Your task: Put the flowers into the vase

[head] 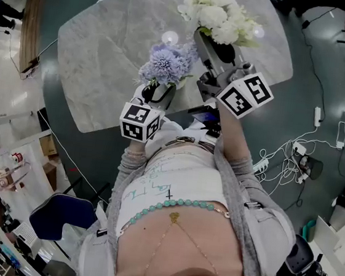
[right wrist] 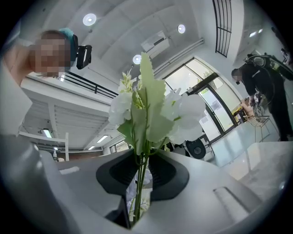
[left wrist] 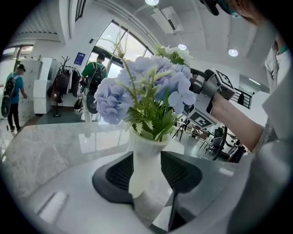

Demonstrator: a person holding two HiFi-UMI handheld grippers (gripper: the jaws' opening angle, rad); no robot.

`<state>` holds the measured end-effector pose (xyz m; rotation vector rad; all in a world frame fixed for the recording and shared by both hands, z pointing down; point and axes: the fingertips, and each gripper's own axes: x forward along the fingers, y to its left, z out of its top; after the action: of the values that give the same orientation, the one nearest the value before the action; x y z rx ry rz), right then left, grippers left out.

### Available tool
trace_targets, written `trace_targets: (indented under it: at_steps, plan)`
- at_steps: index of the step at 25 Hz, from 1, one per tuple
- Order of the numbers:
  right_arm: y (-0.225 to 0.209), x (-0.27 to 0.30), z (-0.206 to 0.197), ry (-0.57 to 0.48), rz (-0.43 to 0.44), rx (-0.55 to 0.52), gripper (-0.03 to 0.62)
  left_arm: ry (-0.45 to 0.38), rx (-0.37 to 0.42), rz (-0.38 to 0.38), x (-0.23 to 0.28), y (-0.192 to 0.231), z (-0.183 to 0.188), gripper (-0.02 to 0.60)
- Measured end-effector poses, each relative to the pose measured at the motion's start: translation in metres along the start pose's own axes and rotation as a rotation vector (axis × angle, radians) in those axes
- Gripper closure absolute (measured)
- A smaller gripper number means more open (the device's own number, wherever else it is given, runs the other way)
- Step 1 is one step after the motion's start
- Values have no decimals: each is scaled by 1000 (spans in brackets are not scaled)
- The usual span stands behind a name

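Note:
A white vase [left wrist: 145, 157] holding blue-purple hydrangeas [left wrist: 147, 89] sits between the jaws of my left gripper [left wrist: 147, 172], which is shut on it. In the head view the purple flowers [head: 167, 64] stand at the near edge of the marble table [head: 101, 58], above my left gripper [head: 157, 95]. My right gripper [right wrist: 141, 176] is shut on the green stems [right wrist: 139, 183] of a bunch of white flowers [right wrist: 151, 109]. That white bunch [head: 221, 13] is held over the table, up and to the right of the vase, at the end of my right gripper [head: 210, 49].
The person's torso fills the lower head view, tight against the table's near edge. Cables and a power strip [head: 294, 155] lie on the floor to the right. A blue chair [head: 61, 214] stands at the lower left. People [left wrist: 94, 77] stand in the background.

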<state>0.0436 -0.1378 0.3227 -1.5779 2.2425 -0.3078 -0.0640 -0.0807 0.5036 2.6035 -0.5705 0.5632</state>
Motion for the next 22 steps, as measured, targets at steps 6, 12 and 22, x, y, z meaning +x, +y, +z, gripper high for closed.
trace_targets:
  at_steps: [6, 12, 22]
  plan:
    - [15, -2, -20, 46, 13, -27, 505, -16, -14, 14, -10, 4, -8, 411]
    - [14, -5, -34, 105, 18, -42, 505, -24, -31, 20, -7, 3, -9, 411]
    - [15, -12, -55, 203, 16, -56, 510, -46, -37, 32, -6, -2, -6, 411]
